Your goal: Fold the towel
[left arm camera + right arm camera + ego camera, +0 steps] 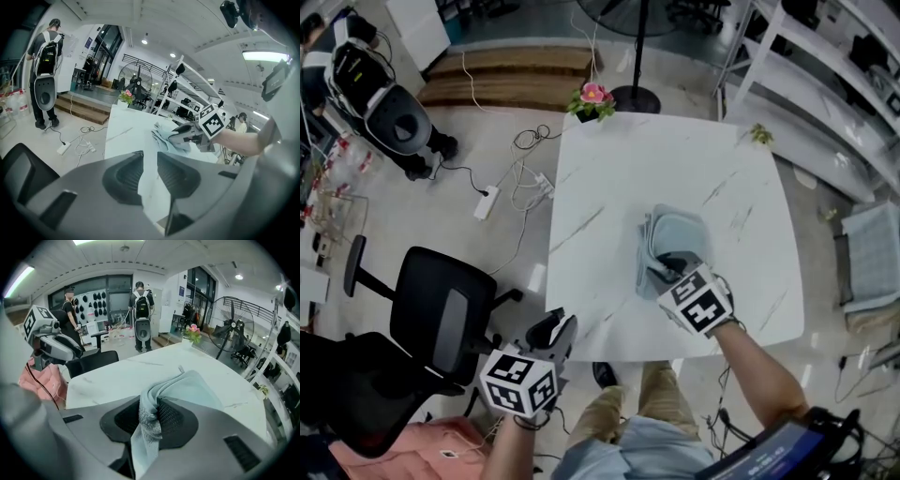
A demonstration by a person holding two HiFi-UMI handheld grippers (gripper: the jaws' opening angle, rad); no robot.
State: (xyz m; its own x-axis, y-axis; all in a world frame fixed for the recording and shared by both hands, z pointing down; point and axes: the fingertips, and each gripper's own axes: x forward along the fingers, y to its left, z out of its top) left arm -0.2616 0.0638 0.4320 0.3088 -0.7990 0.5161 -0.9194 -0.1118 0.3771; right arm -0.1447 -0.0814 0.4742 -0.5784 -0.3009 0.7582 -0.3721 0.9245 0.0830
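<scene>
A pale blue towel (677, 234) lies bunched on the right half of the white marble table (609, 178). My right gripper (664, 268) sits at the towel's near edge. In the right gripper view a fold of the towel (197, 387) is pinched between its jaws (149, 416), and the cloth hangs down through them. My left gripper (555, 330) hovers off the table's front left corner, away from the towel. Its jaws (150, 173) stand slightly apart, with only the table (122, 131) showing between them. The left gripper view shows the towel (161, 136) and the right gripper (182, 136) further along the table.
A potted pink flower (592, 98) stands at the table's far edge. A black office chair (441, 309) is left of the table, with a power strip and cables (487, 202) on the floor. A fan stand (636, 94) and white shelving (825, 84) lie beyond.
</scene>
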